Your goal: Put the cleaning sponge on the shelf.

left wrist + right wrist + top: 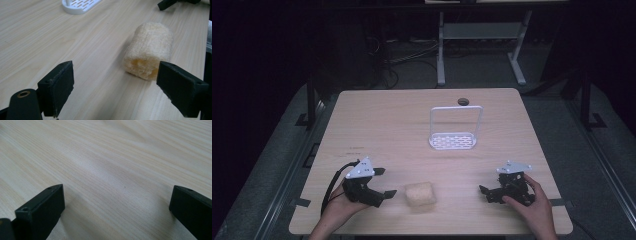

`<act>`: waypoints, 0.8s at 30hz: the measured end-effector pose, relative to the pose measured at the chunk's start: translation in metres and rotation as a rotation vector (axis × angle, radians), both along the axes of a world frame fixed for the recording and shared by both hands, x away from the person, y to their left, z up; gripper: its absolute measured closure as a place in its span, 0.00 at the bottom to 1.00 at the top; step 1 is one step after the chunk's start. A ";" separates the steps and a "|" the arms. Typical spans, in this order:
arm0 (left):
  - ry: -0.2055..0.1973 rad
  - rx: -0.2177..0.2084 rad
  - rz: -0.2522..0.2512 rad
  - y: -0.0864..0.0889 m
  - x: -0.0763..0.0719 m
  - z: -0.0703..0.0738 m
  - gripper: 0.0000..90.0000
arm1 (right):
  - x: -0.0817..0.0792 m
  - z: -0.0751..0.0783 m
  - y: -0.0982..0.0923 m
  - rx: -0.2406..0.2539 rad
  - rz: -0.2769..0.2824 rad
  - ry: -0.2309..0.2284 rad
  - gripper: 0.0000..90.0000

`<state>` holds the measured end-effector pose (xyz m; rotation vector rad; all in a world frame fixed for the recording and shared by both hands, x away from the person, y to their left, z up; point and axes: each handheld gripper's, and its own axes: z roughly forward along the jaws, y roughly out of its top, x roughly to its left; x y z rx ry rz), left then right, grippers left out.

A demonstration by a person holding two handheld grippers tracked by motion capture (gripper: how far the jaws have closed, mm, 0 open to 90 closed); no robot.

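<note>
Loofah [149, 51], pale yellow and fibrous, lies on its side on the desk [377, 125], just ahead of the left gripper [382, 183] and slightly toward its right jaw. In the left gripper view the cut end, with its hollow cores, faces the camera; the right jaw's tip overlaps the lower corner of that end in the picture, but whether they touch cannot be told. The left jaw stands well apart from the loofah, with bare wood between. Both jaws are spread wide and hold nothing.

Right gripper [493, 192] rests low over the desk, well apart from the loofah, its jaws likewise spread, with only bare wood grain between them. The hand [534, 210] grips its body from behind.

Beyond both sets of jaws stands a white rack [453, 140], a slotted base with an upright wire hoop, apart from everything else.

Step in hand, as judged: approach to a grasp by the left gripper, with the loofah not yet enclosed. The next move calls for shifting the jaws toward their right and forward until the loofah sits centred between the pads, then closing gently, since the fibre body will likely compress. The rack is a plausible destination.
</note>
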<state>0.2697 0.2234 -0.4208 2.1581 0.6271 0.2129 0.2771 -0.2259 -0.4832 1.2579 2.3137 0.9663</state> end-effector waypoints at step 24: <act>-0.008 -0.014 -0.087 -0.039 0.012 0.013 0.15 | 0.000 0.000 0.000 0.001 -0.003 0.004 0.00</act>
